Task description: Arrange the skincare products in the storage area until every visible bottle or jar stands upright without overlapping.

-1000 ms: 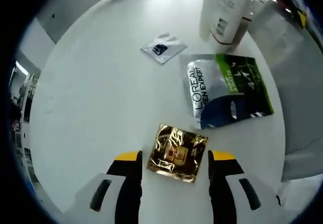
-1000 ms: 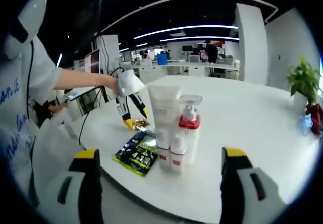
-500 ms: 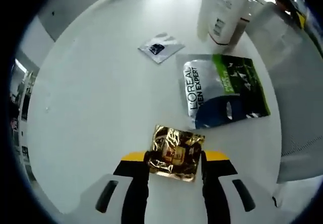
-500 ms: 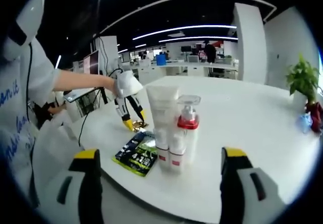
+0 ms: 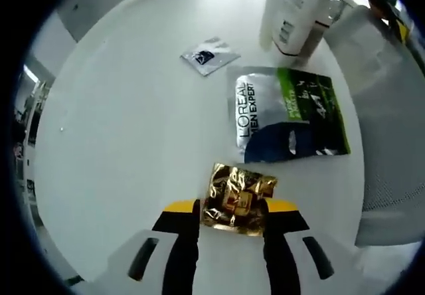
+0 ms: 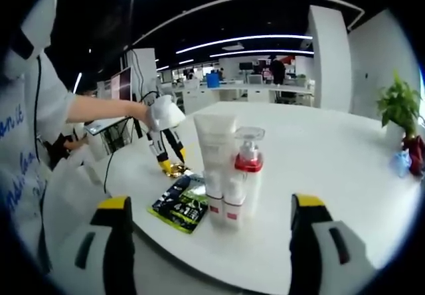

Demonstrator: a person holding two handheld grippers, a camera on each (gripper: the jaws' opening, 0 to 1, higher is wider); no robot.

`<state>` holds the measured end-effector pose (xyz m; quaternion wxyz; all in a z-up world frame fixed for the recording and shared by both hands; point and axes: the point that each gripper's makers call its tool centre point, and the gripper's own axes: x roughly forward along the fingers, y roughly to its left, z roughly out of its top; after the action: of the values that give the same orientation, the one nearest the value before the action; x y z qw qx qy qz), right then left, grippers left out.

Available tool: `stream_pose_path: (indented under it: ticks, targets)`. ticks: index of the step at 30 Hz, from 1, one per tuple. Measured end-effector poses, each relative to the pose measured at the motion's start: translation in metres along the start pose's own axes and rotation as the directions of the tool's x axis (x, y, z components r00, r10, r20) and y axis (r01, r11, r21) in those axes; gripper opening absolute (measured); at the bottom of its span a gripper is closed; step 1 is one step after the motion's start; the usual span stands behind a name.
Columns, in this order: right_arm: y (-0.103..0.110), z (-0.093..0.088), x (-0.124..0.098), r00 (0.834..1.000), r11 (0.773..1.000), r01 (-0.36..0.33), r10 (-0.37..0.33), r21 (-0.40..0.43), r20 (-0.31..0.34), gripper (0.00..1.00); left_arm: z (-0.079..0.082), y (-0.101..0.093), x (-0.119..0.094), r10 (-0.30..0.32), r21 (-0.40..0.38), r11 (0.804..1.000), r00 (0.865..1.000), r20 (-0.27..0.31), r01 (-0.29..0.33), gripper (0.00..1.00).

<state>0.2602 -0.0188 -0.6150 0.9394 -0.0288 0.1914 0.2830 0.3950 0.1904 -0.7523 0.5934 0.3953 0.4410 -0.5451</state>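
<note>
Since the gold foil sachet [image 5: 236, 198] looks thin, light and crinkly, left hand-held gripper [image 5: 231, 210] clenched on its near edge suits; right hand-held gripper [image 6: 207, 210] spread wide, holding nothing.

gold foil sachet [image 5: 234, 199], green-and-silver pouch [image 5: 290, 114], white tube [image 6: 216, 165], red-collared pump bottle [image 6: 248, 169]

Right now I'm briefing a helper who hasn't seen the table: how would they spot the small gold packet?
Start at the white round table and find the large flat L'Oreal pouch lying below the standing white tube. Nearer than it, between the fingers of the left gripper, is the gold sachet: crinkled shiny foil, unlike the small silver sachet.
</note>
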Motion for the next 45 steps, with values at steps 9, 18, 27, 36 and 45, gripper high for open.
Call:
stream_pose_path:
  ticks: [9,18,27,36,45]
  targets:
    - [0.001,0.000,0.000,1.000,1.000,-0.001,0.001,-0.003,0.001,0.99,0.001,-0.011,0.001,-0.019,0.082,0.996,1.000,0.007,0.018,0.44]
    - [0.002,0.000,0.000,1.000,1.000,-0.007,0.007,-0.005,0.000,0.99,0.003,-0.015,0.005,-0.004,0.075,0.997,1.000,0.010,0.003,0.41]
    - [0.003,0.001,-0.001,1.000,1.000,-0.011,0.011,-0.008,0.007,0.99,0.005,-0.020,0.006,0.018,0.009,1.000,1.000,0.002,-0.018,0.37]
    - [0.002,0.003,-0.001,1.000,1.000,-0.010,0.010,-0.010,0.016,0.99,0.003,-0.028,0.005,0.030,-0.043,0.999,1.000,-0.003,-0.030,0.37]
    - [0.003,0.004,-0.001,1.000,1.000,-0.015,0.015,-0.014,0.021,0.99,0.002,-0.033,0.004,0.046,-0.095,0.994,0.999,-0.005,-0.046,0.37]
